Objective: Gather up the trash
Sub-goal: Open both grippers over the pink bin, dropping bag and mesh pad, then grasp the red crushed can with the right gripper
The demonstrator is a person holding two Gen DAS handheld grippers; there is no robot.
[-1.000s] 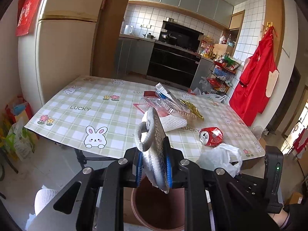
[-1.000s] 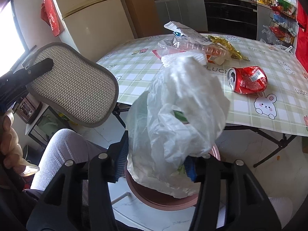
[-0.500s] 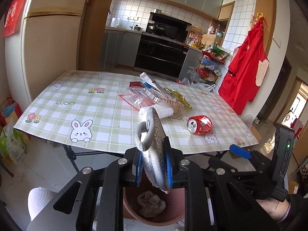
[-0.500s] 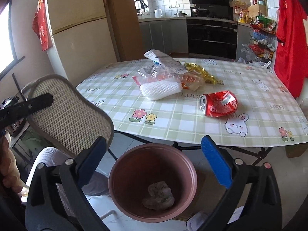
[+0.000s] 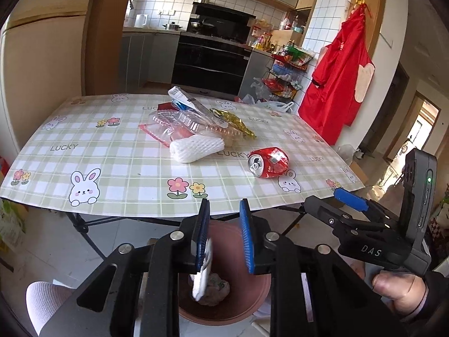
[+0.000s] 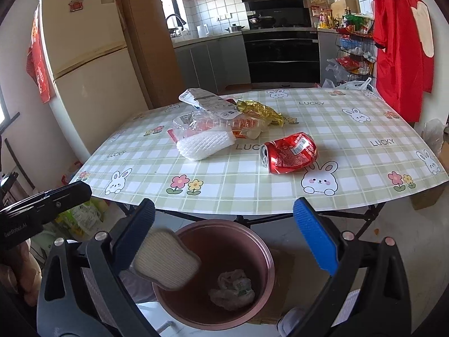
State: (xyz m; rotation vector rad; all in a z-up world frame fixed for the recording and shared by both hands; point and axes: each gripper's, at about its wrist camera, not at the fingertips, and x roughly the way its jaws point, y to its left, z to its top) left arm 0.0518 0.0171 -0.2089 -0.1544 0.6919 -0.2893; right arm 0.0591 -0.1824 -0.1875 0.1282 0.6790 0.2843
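A brown round bin (image 6: 254, 241) stands on the floor below the table's front edge, with a crumpled plastic bag (image 6: 233, 285) inside; the bin (image 5: 252, 297) also shows in the left wrist view. My left gripper (image 5: 223, 236) is open above the bin. A grey mesh pad (image 6: 165, 261) falls over the bin's left rim, seen edge-on in the left wrist view (image 5: 202, 278). My right gripper (image 6: 224, 238) is open and empty above the bin. On the table lie a crushed red can (image 6: 290, 151), a white foam net (image 6: 204, 144), clear plastic packaging (image 6: 213, 120) and a gold wrapper (image 6: 261, 111).
The table (image 6: 364, 129) has a green checked cloth with rabbits. A fridge (image 6: 89, 64) stands at the left, a red apron (image 6: 401, 42) hangs at the right, kitchen counters at the back. Bags (image 6: 81, 216) lie on the floor left of the bin.
My left gripper opened and let go of the mesh pad, which now drops toward the bin. My right gripper, which earlier released the plastic bag into the bin, stays open.
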